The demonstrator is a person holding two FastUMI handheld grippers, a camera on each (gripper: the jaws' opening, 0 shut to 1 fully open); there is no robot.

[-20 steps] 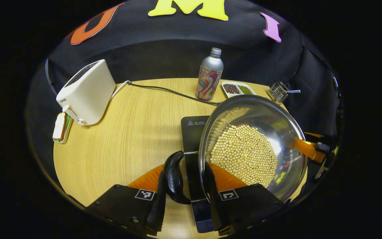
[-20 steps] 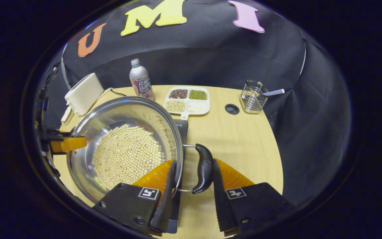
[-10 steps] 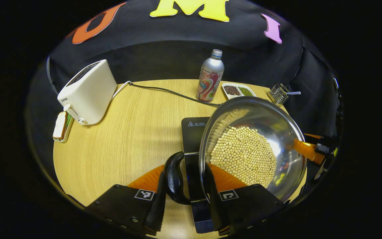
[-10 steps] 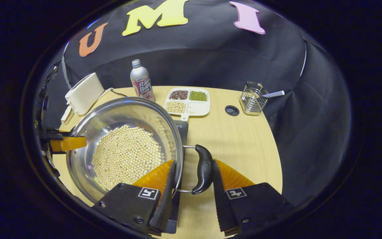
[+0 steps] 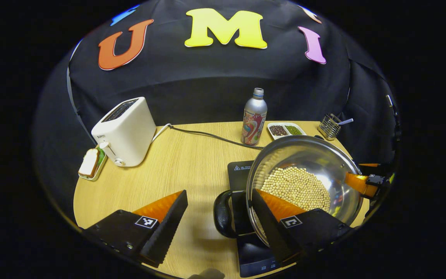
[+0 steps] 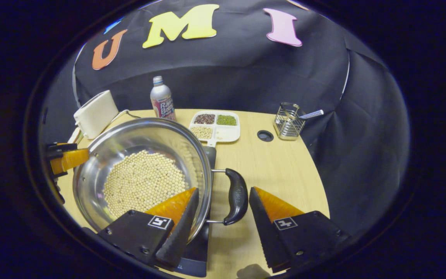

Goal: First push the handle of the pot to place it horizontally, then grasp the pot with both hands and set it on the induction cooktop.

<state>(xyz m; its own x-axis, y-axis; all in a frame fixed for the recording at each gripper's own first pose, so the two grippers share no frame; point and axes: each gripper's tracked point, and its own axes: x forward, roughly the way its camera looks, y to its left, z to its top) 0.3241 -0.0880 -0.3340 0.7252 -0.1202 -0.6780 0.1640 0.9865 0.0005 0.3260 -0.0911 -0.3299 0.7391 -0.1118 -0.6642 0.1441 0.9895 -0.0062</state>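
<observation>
Our left gripper [image 5: 217, 211] and right gripper [image 6: 223, 207] both stand spread wide, each straddling a black side handle without pressing it, while the pot [image 6: 141, 170] of beans sits on the induction cooktop [image 5: 238, 174].

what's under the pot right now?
The pot sits on the black induction cooktop, whose front edge shows below the rim. The cooktop's middle is covered by the pot. Pale beans fill its bottom.
</observation>
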